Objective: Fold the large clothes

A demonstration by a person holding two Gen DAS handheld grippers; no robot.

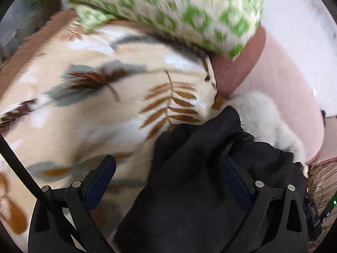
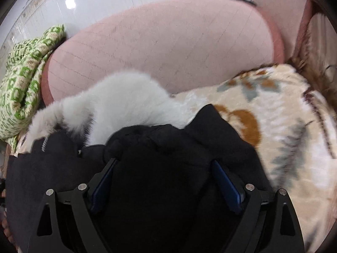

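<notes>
A black garment (image 1: 189, 179) with a white fur trim (image 1: 267, 118) lies bunched on a cream leaf-print blanket (image 1: 88, 109). My left gripper (image 1: 166, 164) is open, its jaws wide apart, with the black cloth lying between them and over the right finger (image 1: 233, 181). In the right wrist view the same black garment (image 2: 160, 168) fills the space between the wide-apart jaws of my right gripper (image 2: 163, 168), which is open. The fur trim (image 2: 118, 109) lies just beyond it.
A green-and-white patterned cloth (image 1: 168, 8) lies at the blanket's far side, also at the left in the right wrist view (image 2: 23, 73). A pink padded headboard or cushion (image 2: 168, 48) runs behind the garment. The blanket (image 2: 284, 130) stretches to the right.
</notes>
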